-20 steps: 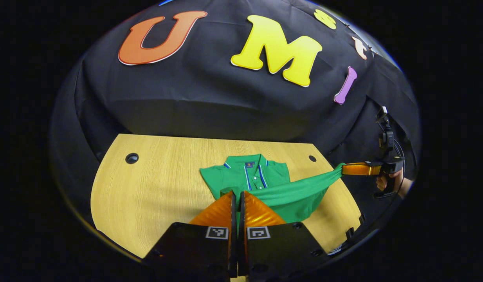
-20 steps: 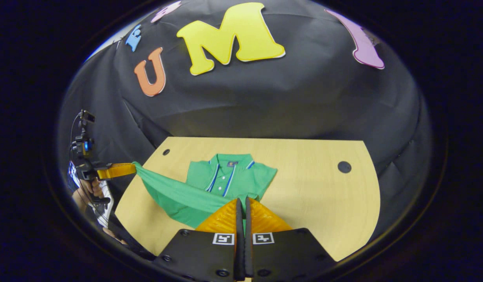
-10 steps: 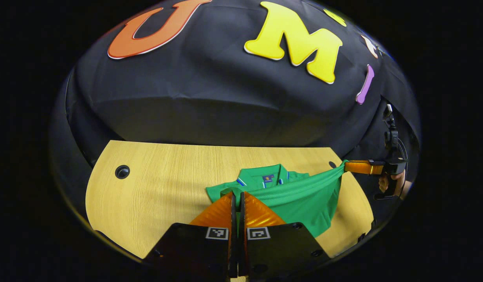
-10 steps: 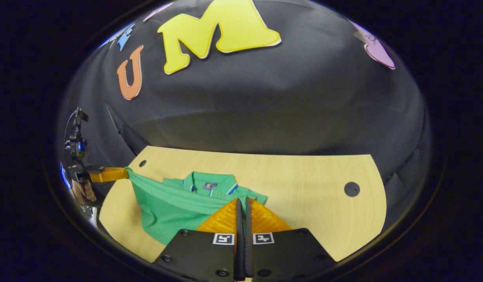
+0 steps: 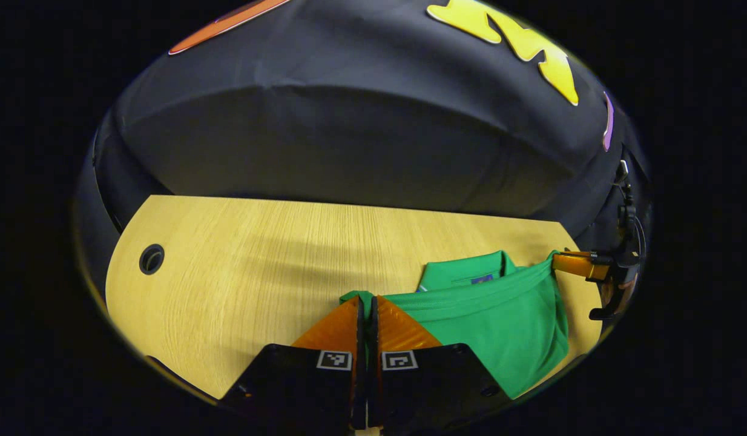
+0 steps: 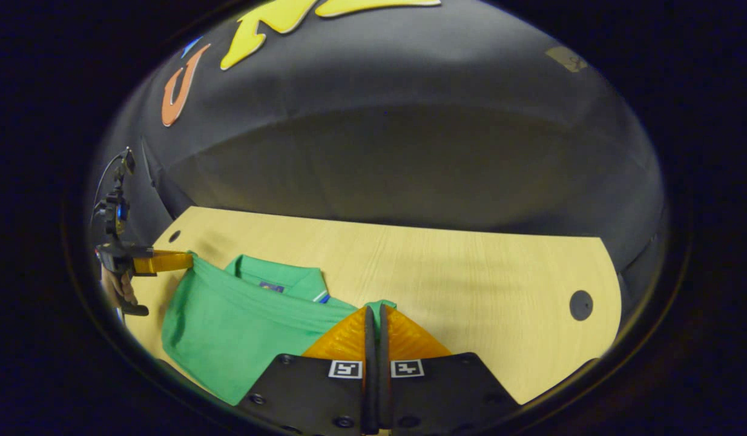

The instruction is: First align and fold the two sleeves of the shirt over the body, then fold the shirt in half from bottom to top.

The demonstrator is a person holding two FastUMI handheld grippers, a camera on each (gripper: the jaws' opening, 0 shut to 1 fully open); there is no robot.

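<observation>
Both tools, left (image 5: 366, 301) & right (image 6: 373, 310), clamp shirt (image 5: 500, 315) hem, stretched btwn them.

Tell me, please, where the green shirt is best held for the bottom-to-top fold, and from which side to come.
Grip the green shirt by its two hem corners, from the near side, as the left gripper and right gripper do now: the hem stretches straight between them, so probably the fold lands even at the collar.

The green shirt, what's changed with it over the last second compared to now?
Both tools carried the hem of the shirt up toward the collar, so the folded layer now covers the buttons and most of the chest. The left tool and right tool stayed shut on the hem corners; the table is unchanged.
</observation>
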